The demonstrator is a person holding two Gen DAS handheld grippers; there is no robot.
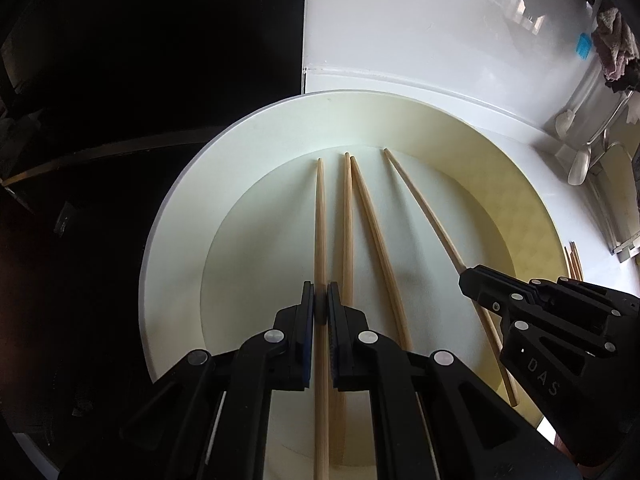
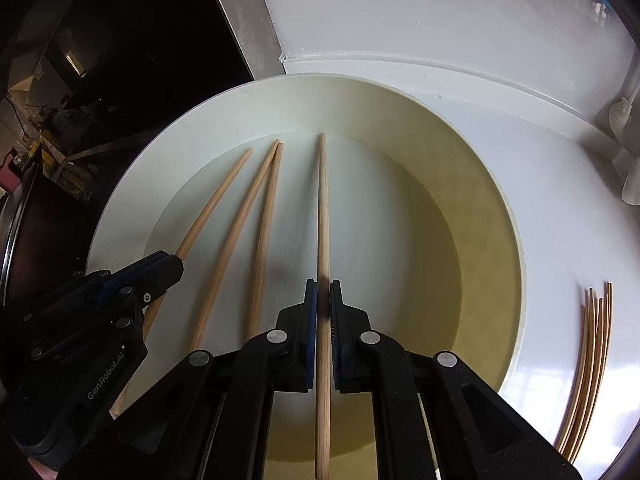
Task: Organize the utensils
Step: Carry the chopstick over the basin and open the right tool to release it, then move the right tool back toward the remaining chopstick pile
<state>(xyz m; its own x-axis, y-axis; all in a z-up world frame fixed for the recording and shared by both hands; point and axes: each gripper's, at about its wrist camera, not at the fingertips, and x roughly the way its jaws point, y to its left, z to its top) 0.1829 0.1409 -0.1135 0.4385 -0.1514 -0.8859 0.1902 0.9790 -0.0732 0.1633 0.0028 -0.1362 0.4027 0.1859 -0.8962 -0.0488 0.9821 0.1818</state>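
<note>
Big round cream plastic tray [image 1: 180,216], matte, raised rim with a shallow flat well, sits on a glossy white countertop [image 1: 420,48] right up against a dark, unlit area at left.

Four long tapered pale wooden chopsticks in the tray, fine straight grain, tips all toward the far rim:
- leftmost chopstick [image 1: 320,220]: pinched in the left gripper [image 1: 320,304], black plastic linkage with silver pivot pins, blue-edged pads pressed onto the stick.
- two middle chopsticks [image 1: 360,220]: lying loose in the well, tips touching, spreading apart toward the camera; neither is gripped.
- rightmost chopstick [image 1: 424,208]: pinched in the right gripper [image 1: 464,276], same build, jaws clamped on it.

Whether the two gripped sticks rest on the tray floor or hang just above it: can't tell.

Right wrist view: same four sticks fanned the other way, right gripper [image 2: 323,300] centred on its stick, left gripper [image 2: 176,266] coming in from the left edge. It also shows a bundle of thin curved wooden sticks [image 2: 592,360] on the counter right of the tray, about five, well apart from the rim. Left view only catches the tips of these.

Left wrist view only: two white spoons [image 1: 580,164] near a wire rack, and a pinkish-brown rag [image 1: 612,48] at the top right.
</note>
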